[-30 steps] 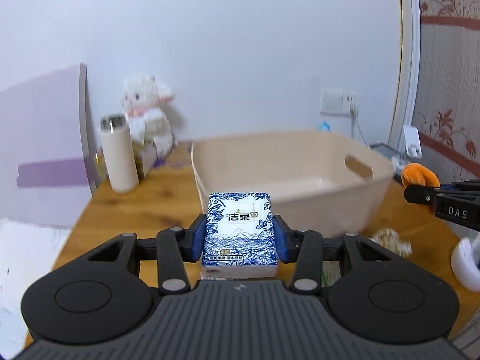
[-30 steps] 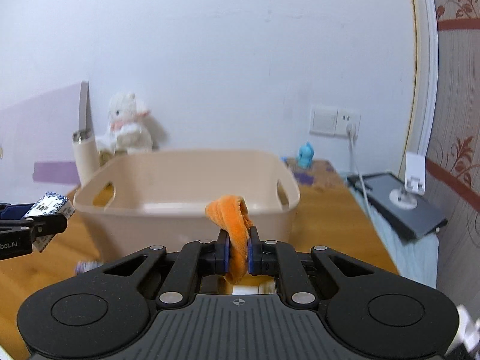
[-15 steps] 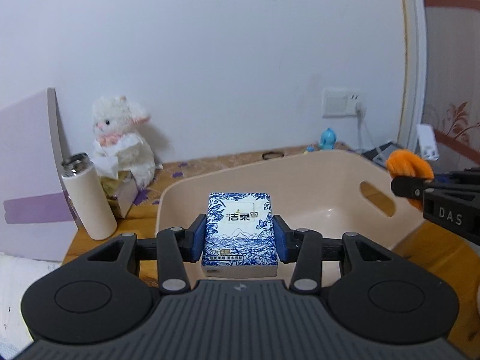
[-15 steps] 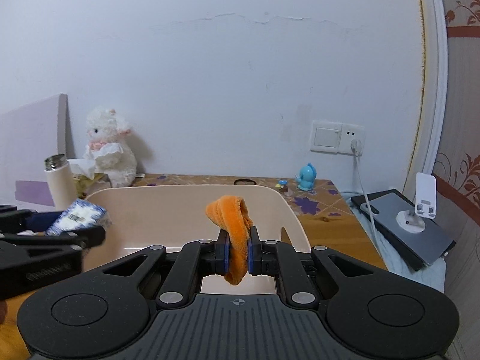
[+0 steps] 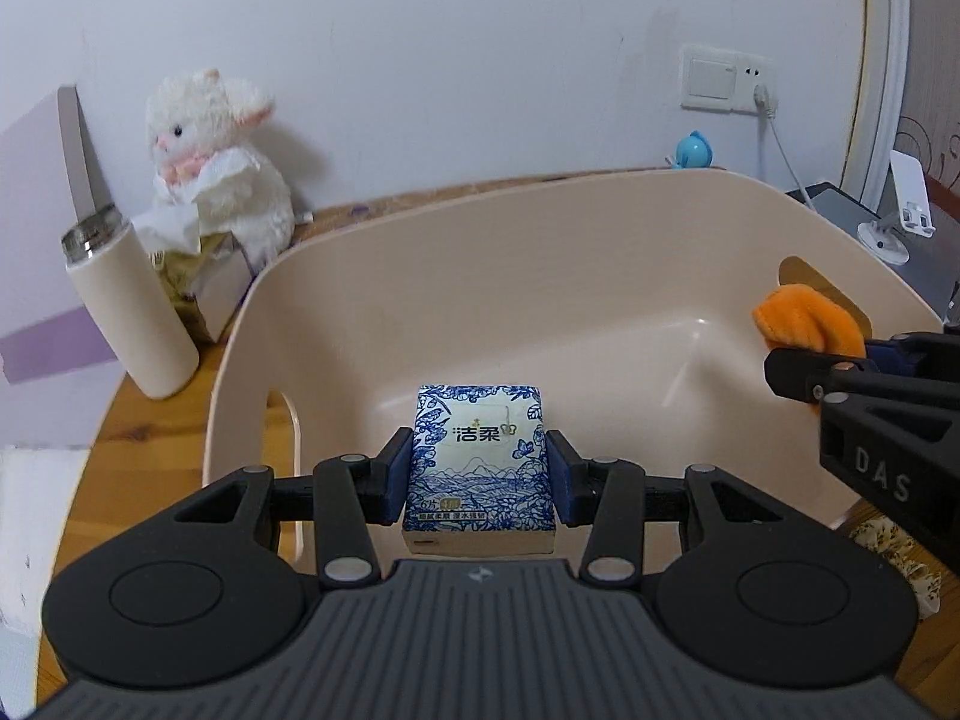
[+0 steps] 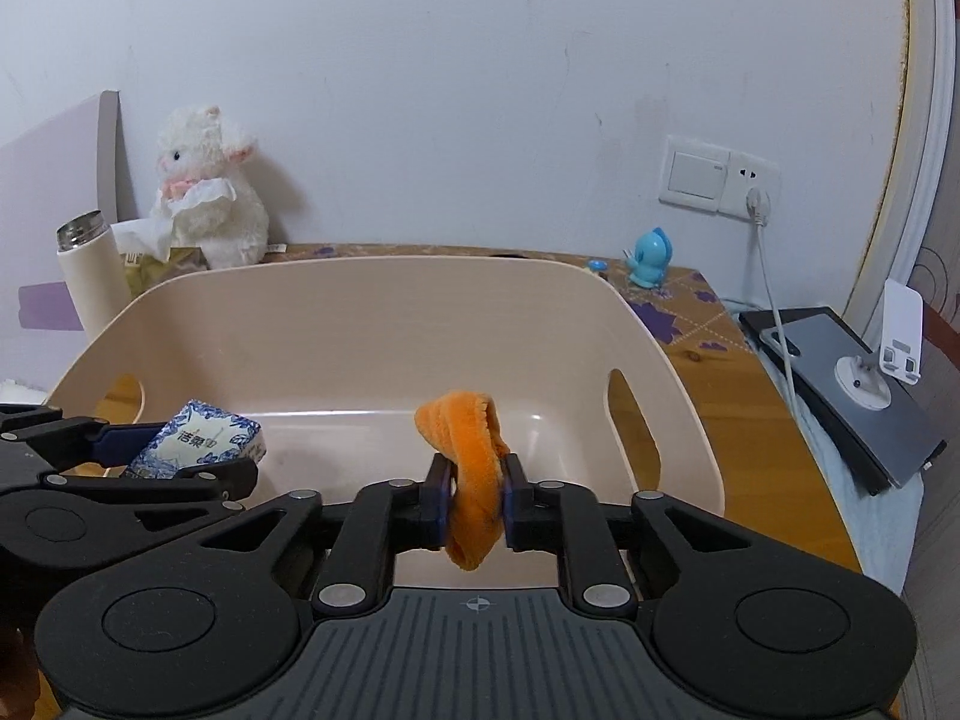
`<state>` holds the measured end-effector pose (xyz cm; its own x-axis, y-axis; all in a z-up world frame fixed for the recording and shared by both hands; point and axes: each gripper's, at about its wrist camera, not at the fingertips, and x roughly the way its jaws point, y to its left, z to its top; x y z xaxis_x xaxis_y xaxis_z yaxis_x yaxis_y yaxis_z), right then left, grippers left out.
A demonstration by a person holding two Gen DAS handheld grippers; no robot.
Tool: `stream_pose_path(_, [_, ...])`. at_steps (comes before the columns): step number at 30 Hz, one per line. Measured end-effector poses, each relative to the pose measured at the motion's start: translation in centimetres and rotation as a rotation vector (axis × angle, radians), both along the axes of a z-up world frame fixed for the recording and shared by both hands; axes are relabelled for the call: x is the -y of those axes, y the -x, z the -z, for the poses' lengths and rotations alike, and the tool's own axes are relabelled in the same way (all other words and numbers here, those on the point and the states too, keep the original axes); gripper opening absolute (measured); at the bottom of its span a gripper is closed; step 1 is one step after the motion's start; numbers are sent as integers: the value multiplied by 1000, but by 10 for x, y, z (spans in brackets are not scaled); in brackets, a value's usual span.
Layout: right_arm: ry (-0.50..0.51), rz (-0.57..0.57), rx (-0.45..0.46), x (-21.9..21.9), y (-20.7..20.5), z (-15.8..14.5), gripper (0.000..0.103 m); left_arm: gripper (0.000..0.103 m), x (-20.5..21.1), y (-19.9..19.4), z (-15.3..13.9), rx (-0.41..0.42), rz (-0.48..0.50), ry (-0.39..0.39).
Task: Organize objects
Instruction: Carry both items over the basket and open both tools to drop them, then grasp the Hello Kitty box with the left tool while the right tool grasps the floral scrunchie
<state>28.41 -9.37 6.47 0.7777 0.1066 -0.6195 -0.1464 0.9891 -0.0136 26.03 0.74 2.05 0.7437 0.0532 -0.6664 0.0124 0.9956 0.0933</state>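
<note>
Blue-and-white tissue pack (image 5: 478, 463) and orange plush cloth (image 6: 468, 468), clamped in my left gripper (image 5: 478, 477) and right gripper (image 6: 474, 501), hang over the beige plastic basin (image 6: 384, 282) for dropping in.

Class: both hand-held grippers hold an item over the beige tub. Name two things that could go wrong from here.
1. The left hand-held gripper holds the tissue pack over the tub's near-left rim; released there, it might clip the rim.
2. The right hand-held gripper pinches the soft orange cloth; it may cling to a pad instead of dropping.

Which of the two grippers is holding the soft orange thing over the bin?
The right gripper, shut on the orange plush piece; the left gripper clamps the blue-and-white tissue pack.
</note>
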Motion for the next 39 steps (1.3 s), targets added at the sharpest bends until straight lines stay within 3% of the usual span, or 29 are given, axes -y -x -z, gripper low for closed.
stream_pose_path(2, [1,-6,8,2,3,-3,46,49,-4,0,-2,-8,5,37])
stream_pose_path(4, [0,-4,26,4,8,-8,57,59,-5,5,-7,-1,32,56])
stream_pose_path(5, [-4,-3,37,6,12,-11,61,70,-5,9,-10,13,37,56])
stream_pose_path(6, [-10,1,46,7,15,-14,64,73,-4,13,-15,34,33,48])
stream_pose_path(8, [-25,13,52,12,21,-21,77,74,-3,22,-23,66,24,26])
stream_pose_path(12, [-68,17,63,20,34,-35,86,85,-9,37,-37,92,4,53])
stream_pose_path(14, [-63,24,86,23,45,-41,98,85,-13,45,-44,106,-9,50])
stream_pose_path(21, [-26,38,114,28,80,-44,101,87,-22,84,-61,158,-39,65])
stream_pose_path(27, [14,55,101,36,104,-35,102,87,-30,114,-57,169,-58,58])
stream_pose_path(39, [61,100,20,51,121,11,103,87,-53,133,0,81,-118,57])
